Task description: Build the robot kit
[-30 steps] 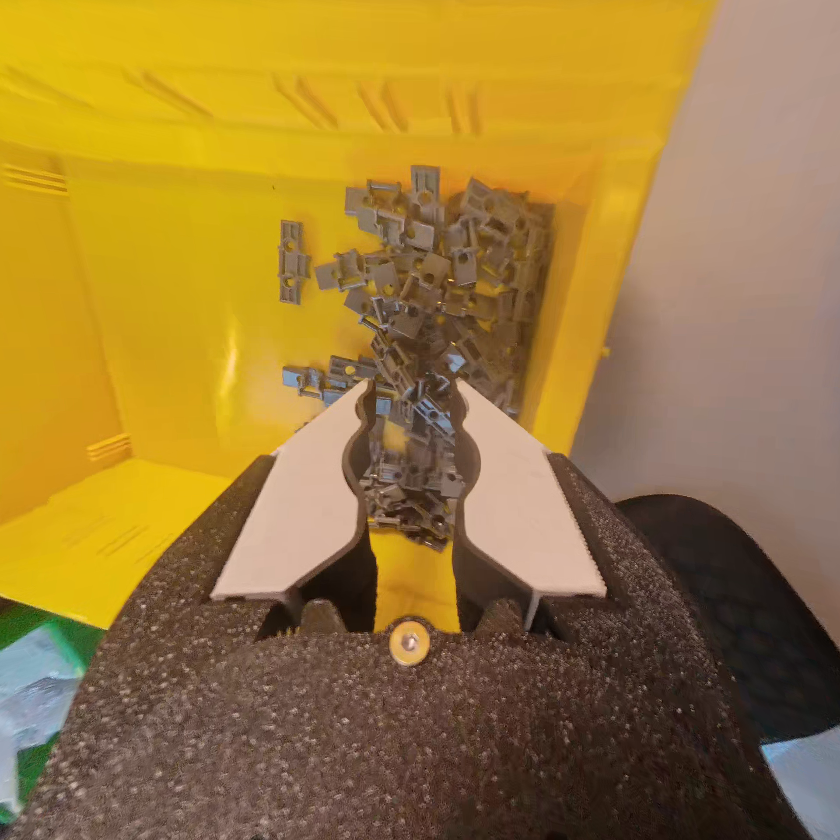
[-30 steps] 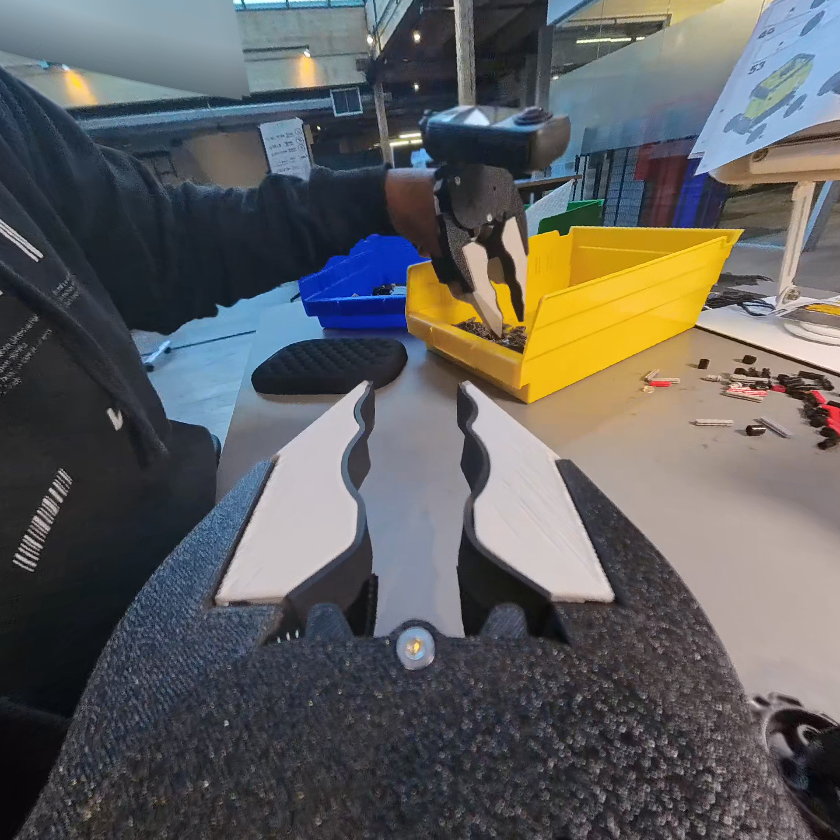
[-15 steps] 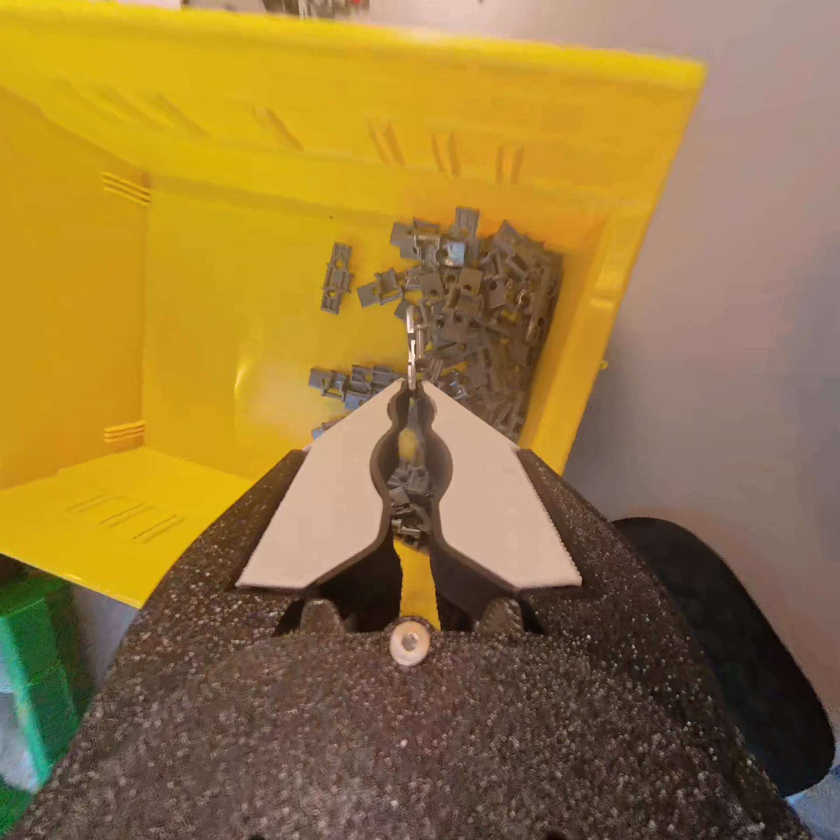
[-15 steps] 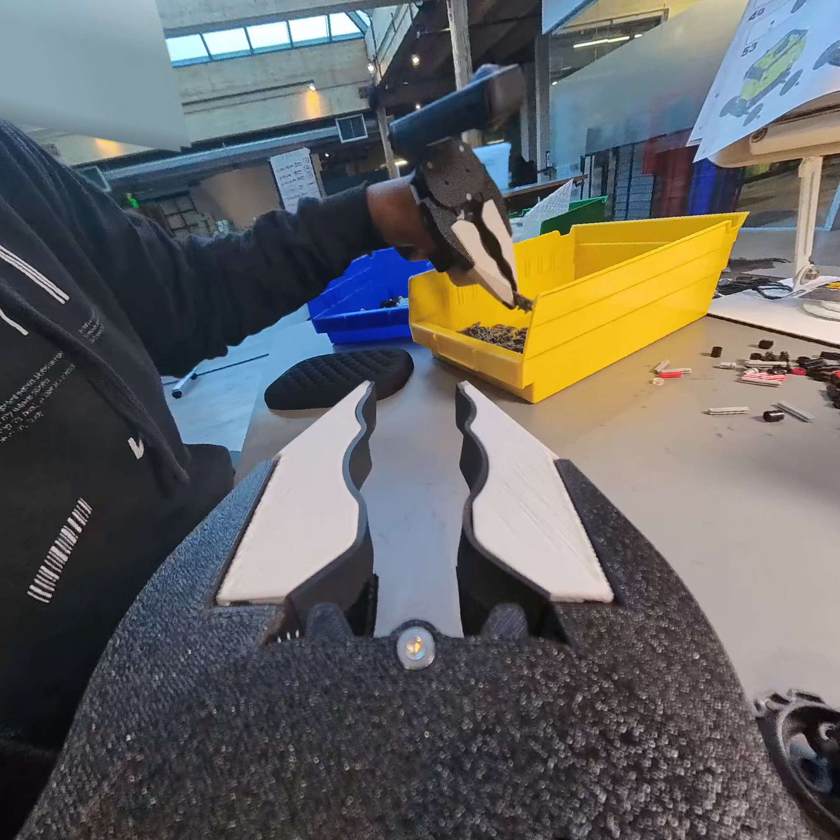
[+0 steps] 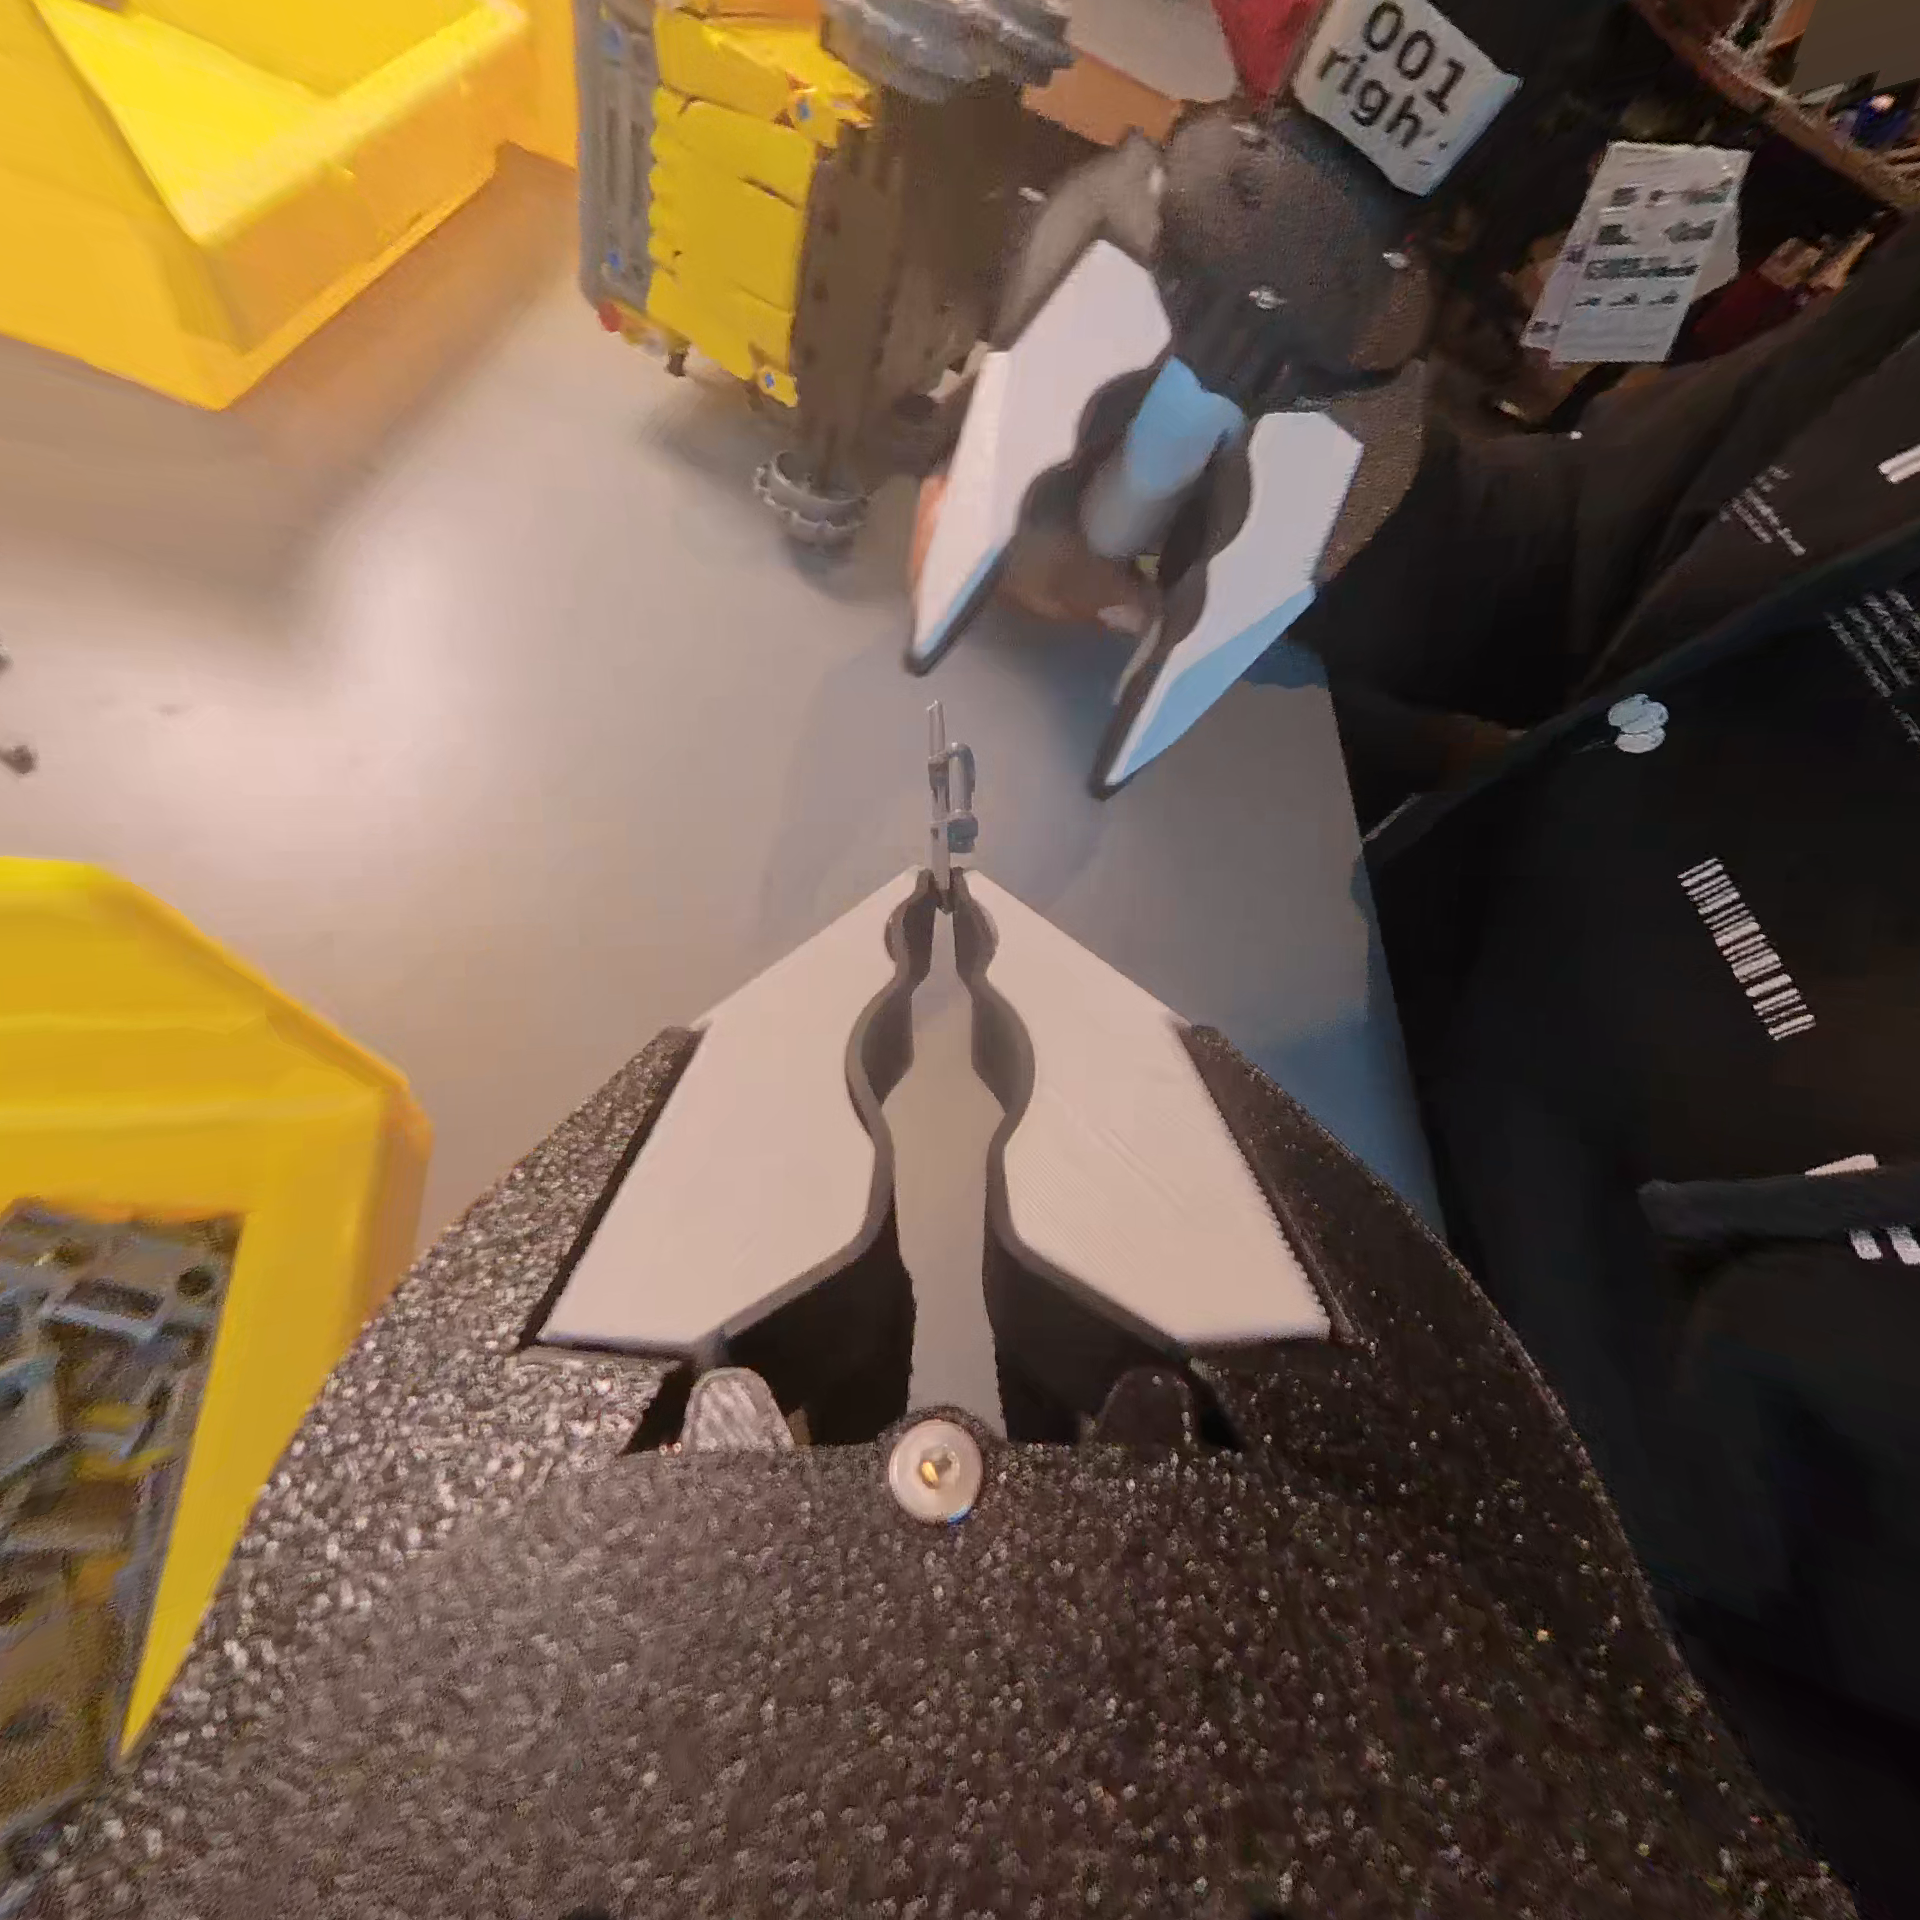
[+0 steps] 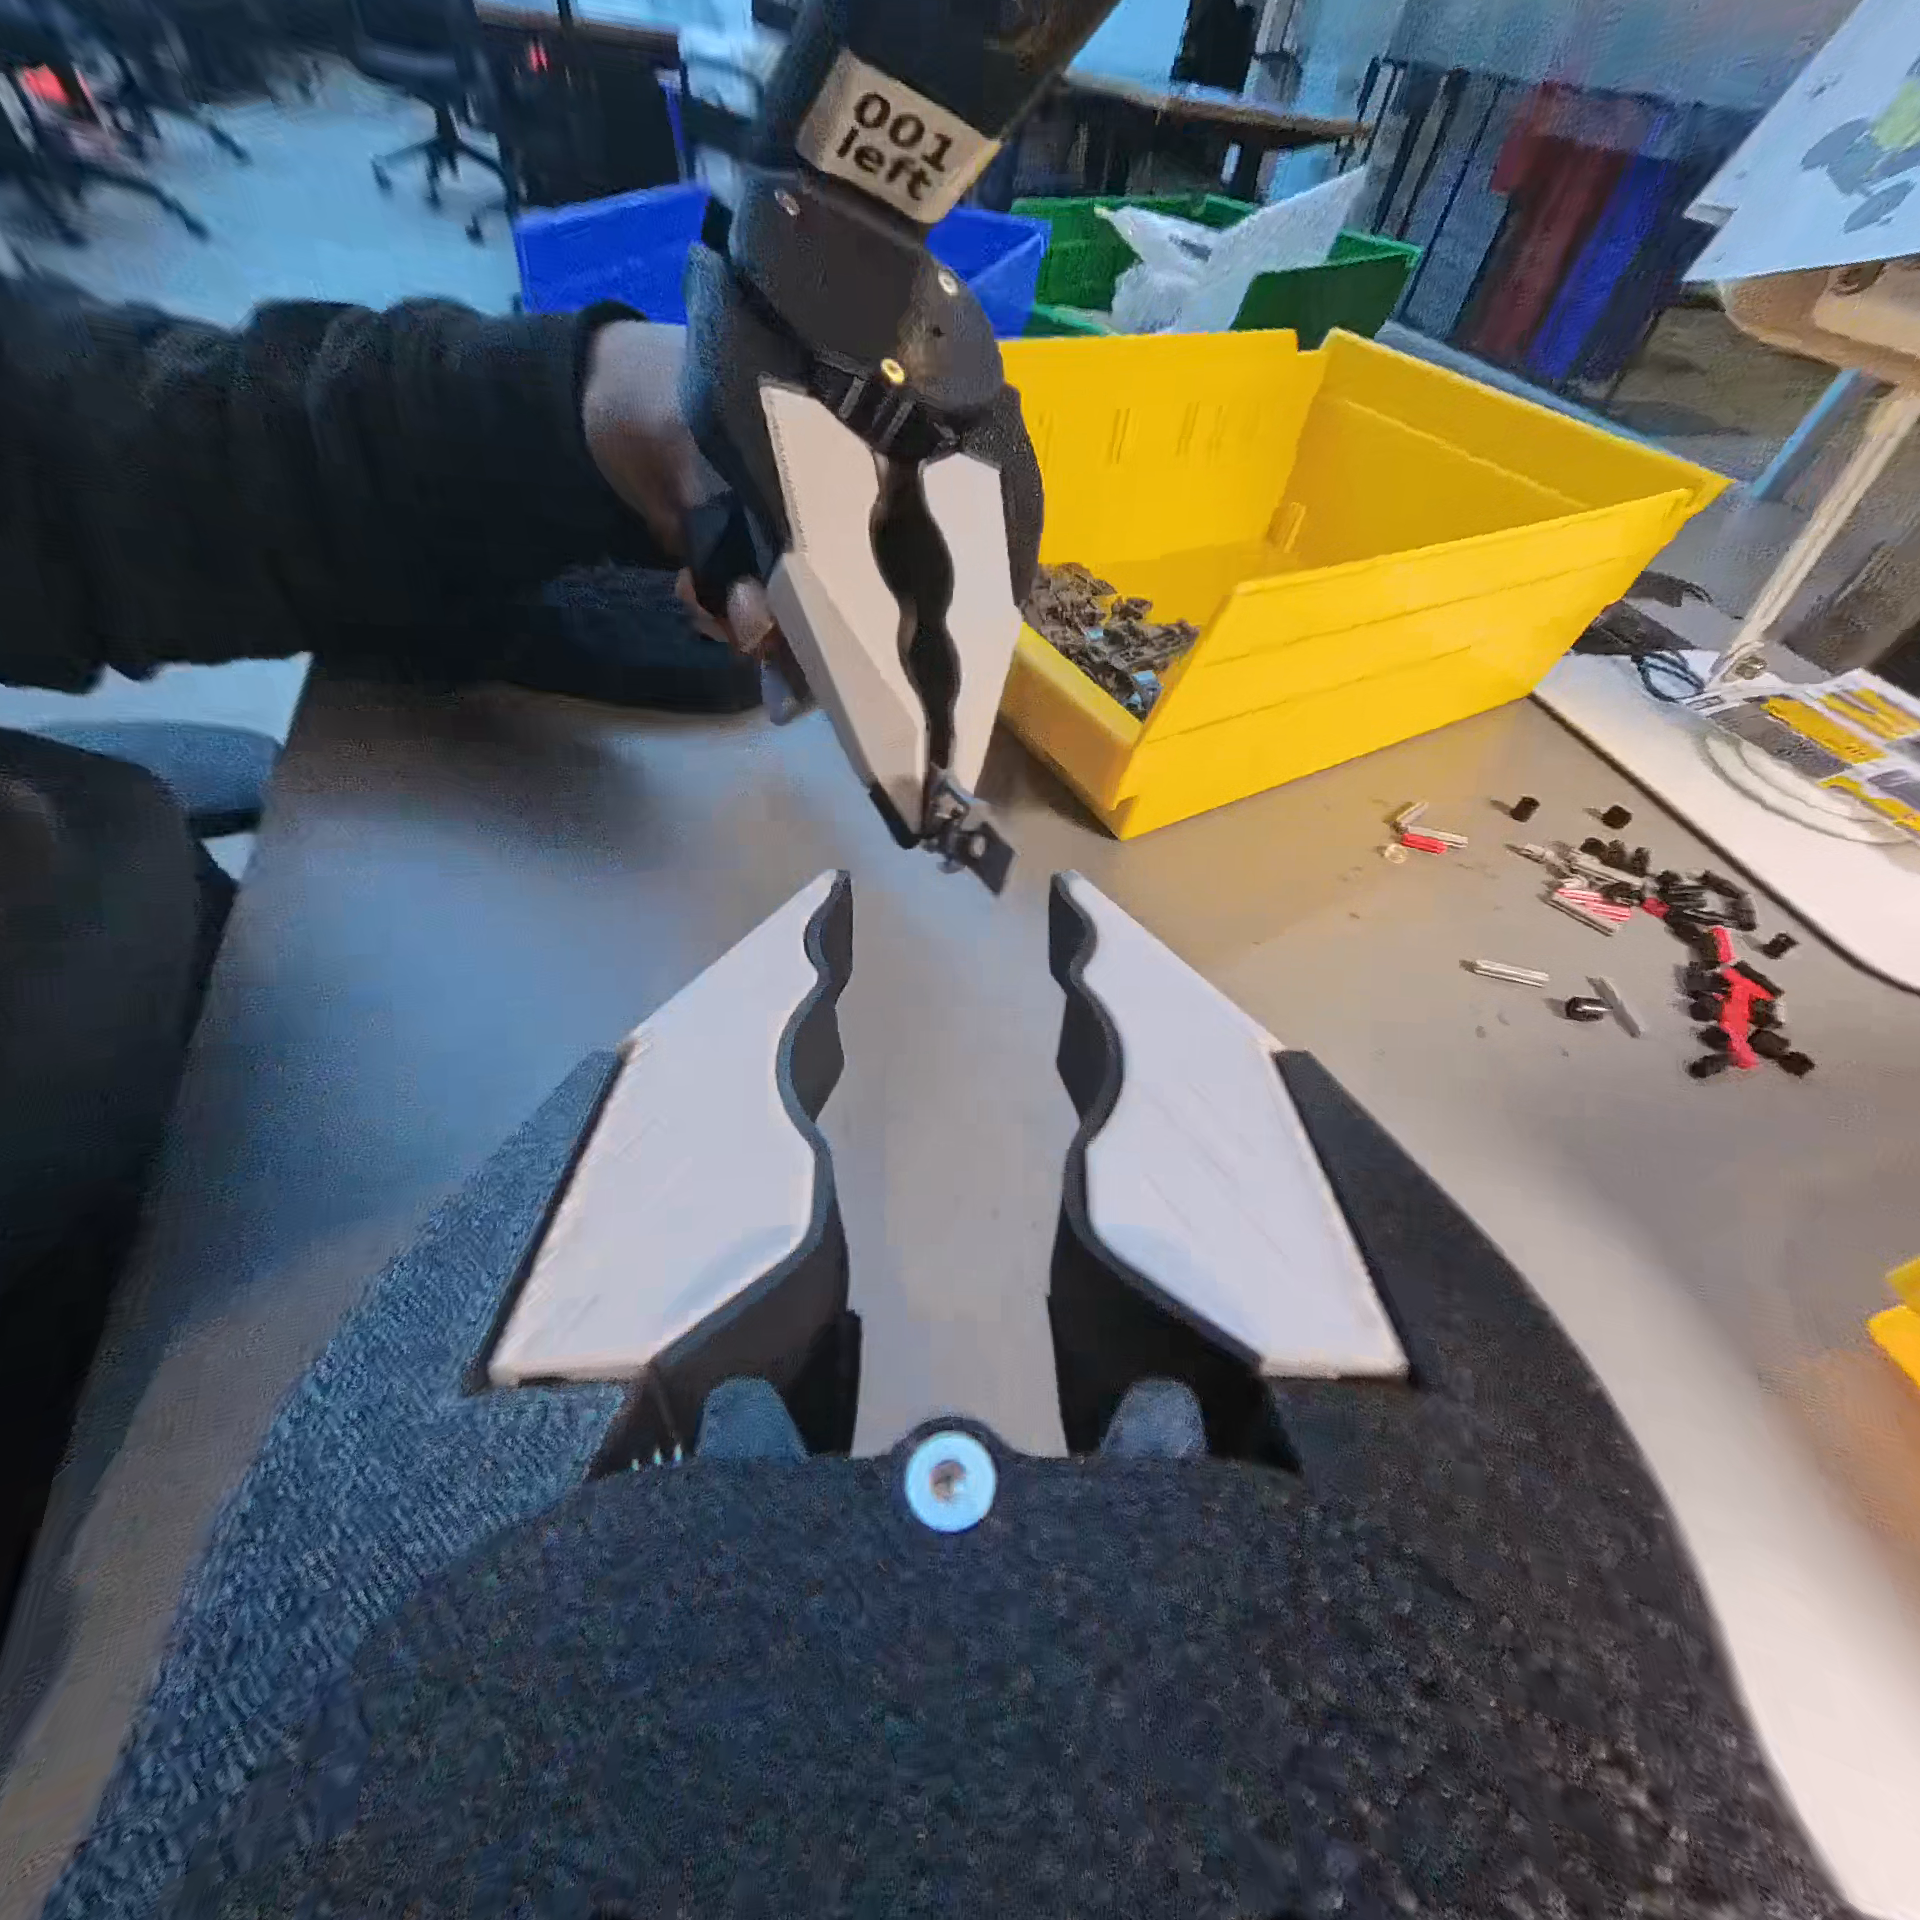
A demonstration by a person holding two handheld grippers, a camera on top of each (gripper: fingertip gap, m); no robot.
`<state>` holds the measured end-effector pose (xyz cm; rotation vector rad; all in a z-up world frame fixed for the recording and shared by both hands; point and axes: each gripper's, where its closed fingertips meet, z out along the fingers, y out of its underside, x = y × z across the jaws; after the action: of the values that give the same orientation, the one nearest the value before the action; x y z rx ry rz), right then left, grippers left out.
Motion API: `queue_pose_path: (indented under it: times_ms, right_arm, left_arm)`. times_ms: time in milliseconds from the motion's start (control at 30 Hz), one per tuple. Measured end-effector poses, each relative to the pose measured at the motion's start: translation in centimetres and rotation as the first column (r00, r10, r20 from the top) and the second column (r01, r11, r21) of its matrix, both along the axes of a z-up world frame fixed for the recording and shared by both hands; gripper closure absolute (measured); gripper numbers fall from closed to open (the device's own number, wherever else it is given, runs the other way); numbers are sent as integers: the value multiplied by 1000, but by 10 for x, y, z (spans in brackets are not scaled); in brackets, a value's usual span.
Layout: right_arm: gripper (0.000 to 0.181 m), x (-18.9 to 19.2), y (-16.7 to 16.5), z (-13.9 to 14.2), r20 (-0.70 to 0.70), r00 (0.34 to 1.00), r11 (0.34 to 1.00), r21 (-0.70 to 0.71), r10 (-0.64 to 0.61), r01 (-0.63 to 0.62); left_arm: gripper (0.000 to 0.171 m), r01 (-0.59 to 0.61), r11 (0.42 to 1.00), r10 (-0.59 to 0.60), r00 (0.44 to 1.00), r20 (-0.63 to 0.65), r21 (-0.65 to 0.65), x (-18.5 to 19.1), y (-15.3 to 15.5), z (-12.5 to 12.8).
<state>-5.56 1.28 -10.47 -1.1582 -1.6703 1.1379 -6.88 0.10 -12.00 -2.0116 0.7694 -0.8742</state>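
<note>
Your left gripper pinches a small grey part, probably a clip, above the grey table | your right gripper gapes empty just before it | yellow bin behind

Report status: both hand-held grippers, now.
Left hand-held gripper shut on small grey part, held above grey table. Right hand-held gripper open, empty, facing it. Nothing between them.

A workshop: grey workbench, parts bins (yellow, blue, green), office chairs behind.
</note>
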Motion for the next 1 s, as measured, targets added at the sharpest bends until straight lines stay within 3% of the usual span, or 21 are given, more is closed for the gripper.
queue_pose_path:
  times_ms: [67,133,233,300,400,467,533,600,733,867,1000]
  right_arm:
    - [147,-3,0,-3,29,999,999,50,15,-16]
    - [167,-5,-4,-4,47,998,997,60,44,-47]
    - [177,-4,-10,-2,46,996,994,69,79,-82]
    - [178,-4,-2,-7,90,995,997,67,41,-47]
    - [178,-3,27,-31,220,970,990,115,-101,77]
    - [178,-1,42,-49,298,937,978,146,-184,146]
    - [176,-1,53,-64,352,903,966,164,-246,200]
    - [165,-4,65,-69,352,882,946,194,-315,260]
    - [162,-12,64,-44,219,920,940,176,-326,291]
    - [162,-8,55,-21,118,955,957,133,-273,258]
    - [163,4,52,-17,87,962,962,109,-259,249]
  left_arm:
    - [171,35,999,-35,999,-16,34,6,-3,-2]
    - [171,57,997,-55,997,-48,53,9,-7,-4]
    - [169,41,997,-37,998,-53,66,4,-9,-1]
    - [156,-8,996,13,999,-49,89,-9,-7,4]
    - [145,-164,968,184,979,-93,188,-45,6,17]
    - [146,-291,925,337,925,-175,242,-80,18,23]
    - [147,-399,884,460,837,-298,244,-116,29,19]
    - [147,-461,860,511,762,-399,220,-140,36,13]
    - [148,-477,869,461,682,-568,132,-159,45,-12]
    - [149,-466,885,346,644,-682,8,-169,47,-43]
    - [162,-454,890,290,634,-717,-42,-174,46,-56]
